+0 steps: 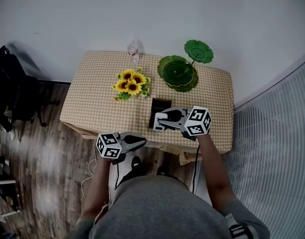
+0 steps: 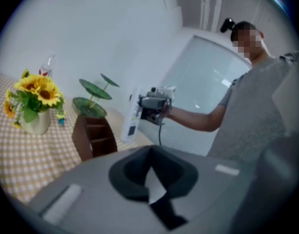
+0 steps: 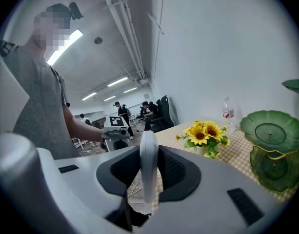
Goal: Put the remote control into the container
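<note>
A white remote control (image 3: 148, 155) stands on edge between the jaws of my right gripper (image 3: 149, 178), which is shut on it. From the left gripper view, the same remote (image 2: 131, 113) hangs upright in the air just right of the dark brown container (image 2: 93, 136). In the head view the right gripper (image 1: 160, 122) hovers over the front of the container (image 1: 159, 105) near the table's front edge. My left gripper (image 1: 140, 142) is held low in front of the table, its jaws (image 2: 150, 179) shut with nothing between them.
A pot of sunflowers (image 1: 131, 85) stands left of the container and a green lotus-leaf stand (image 1: 179, 72) behind it to the right. A clear bottle (image 1: 133, 49) is at the table's back edge. The checkered table (image 1: 92, 98) ends just ahead of the person's body.
</note>
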A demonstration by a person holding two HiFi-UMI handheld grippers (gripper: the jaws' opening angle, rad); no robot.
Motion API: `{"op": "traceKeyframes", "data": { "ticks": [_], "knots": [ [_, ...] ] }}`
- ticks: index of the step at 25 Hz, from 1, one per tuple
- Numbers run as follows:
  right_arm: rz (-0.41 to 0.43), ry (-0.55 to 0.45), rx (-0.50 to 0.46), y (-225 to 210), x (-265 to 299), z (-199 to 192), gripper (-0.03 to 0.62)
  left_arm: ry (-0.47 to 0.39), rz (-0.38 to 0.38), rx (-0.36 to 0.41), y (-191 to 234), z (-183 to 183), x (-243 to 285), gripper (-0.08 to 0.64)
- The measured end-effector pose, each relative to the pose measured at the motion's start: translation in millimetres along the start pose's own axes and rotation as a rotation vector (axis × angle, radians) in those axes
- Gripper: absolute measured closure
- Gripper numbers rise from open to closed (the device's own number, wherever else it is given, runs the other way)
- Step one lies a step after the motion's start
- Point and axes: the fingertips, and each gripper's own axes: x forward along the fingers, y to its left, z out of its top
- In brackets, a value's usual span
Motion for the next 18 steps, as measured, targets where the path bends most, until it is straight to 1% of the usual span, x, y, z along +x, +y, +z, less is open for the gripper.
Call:
{"op": "traceKeyframes", "data": {
  "ticks": [3,8,12,18],
  "knots": [
    [-0.035,0.017,-0.026,-11,8,-11,0.478,0.011,0.007,-0.01,-1,-4,-3,0.558],
    [-0.091,0.088,-0.086,-30,20,-36,0.478,0.016,0.016,-0.034,-1,-12,-3,0.558],
    [-0.1,0.111,-0.116,-40,31,-49,0.477,0.014,0.017,-0.06,0,-19,-2,0.558],
    [-0.112,0.119,-0.109,-52,43,-69,0.477,0.016,0.022,-0.088,-1,-30,-3,0.558]
  ]
}}
